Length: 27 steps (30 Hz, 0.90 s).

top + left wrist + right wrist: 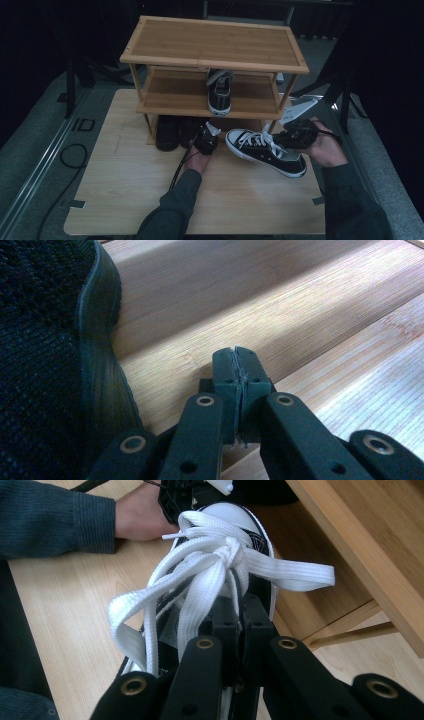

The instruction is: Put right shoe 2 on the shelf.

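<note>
Dark curtains ring the pale tabletop [125, 200]. Right gripper [239, 611] is clenched on the sneaker [265, 150] at right of centre; left gripper [235, 365] clamped empty (idle). Next: lift it to the rack [165, 92].

Pale wooden tabletop [125, 195] with rounded corners. At its far edge stands a three-tier bamboo shoe rack [215, 42]; top tier bare. Middle tier carries one black-and-white canvas sneaker [219, 92], toe pointing near. Bottom tier, left side: a pair of black shoes [172, 132]. On the tabletop just right of centre, near the rack, lies a second black-and-white lace-up sneaker [265, 150], toe pointing left.
</note>
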### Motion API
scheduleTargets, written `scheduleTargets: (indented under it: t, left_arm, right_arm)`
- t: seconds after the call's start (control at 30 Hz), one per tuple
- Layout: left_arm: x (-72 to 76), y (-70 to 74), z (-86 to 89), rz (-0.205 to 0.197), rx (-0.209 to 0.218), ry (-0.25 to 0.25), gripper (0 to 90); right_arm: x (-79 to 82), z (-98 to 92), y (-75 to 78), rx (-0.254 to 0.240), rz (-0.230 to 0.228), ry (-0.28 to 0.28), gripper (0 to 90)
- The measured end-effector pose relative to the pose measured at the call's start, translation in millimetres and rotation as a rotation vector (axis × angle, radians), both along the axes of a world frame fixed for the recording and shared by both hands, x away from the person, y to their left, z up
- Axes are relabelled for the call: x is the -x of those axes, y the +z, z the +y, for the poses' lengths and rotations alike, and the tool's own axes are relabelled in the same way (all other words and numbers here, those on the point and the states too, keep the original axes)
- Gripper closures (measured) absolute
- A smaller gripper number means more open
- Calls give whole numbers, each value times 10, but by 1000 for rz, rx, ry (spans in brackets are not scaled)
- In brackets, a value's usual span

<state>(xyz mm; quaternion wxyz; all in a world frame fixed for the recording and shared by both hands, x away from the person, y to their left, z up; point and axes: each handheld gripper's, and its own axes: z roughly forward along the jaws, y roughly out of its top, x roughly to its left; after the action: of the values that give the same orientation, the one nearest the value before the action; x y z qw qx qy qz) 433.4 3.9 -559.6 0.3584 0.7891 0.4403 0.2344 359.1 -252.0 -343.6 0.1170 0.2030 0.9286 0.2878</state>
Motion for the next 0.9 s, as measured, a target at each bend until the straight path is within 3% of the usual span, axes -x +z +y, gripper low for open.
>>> scheduleTargets:
  t: [0.33,0.9]
  left_arm:
    - [0,-2,-5,-2,6,5,886]
    - [-1,-5,-9,-4,15,11,886]
  right_arm:
    - [16,6,67,0,-11,7,881]
    - [4,-78,220,-89,-20,15,881]
